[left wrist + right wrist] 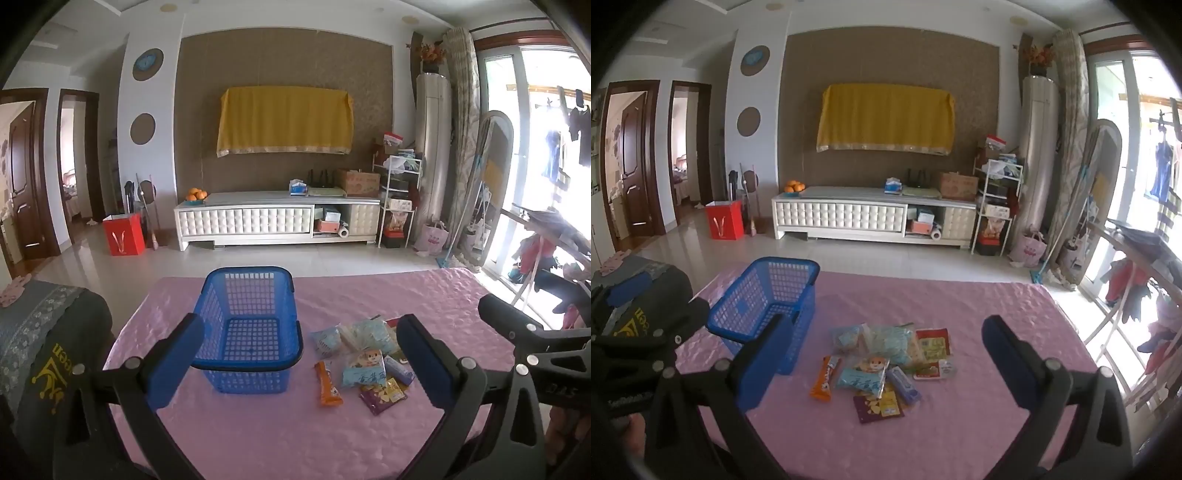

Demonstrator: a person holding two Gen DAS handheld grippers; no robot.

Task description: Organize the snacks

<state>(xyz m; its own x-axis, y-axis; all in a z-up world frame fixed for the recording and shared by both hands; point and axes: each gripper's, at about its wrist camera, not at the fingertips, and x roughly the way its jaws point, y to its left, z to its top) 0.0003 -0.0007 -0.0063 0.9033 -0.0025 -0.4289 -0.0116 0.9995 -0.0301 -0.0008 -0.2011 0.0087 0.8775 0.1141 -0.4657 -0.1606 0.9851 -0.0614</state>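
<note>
An empty blue plastic basket (251, 325) stands on the pink tablecloth; it also shows in the right wrist view (768, 314). Right of it lies a pile of snack packets (365, 358), among them an orange bar (327, 384), a purple packet (382, 395) and light blue packets. The pile shows in the right wrist view (886, 362) with a red-and-white packet (932, 345). My left gripper (299, 358) is open and empty, held above the near table, in front of the basket. My right gripper (886, 362) is open and empty, in front of the pile.
The pink table (258, 435) ends at a far edge with tiled floor beyond. A dark cushioned seat back (48, 350) is at the left. A clothes rack (1137, 295) stands at the right by the window. A TV cabinet (277, 218) is against the far wall.
</note>
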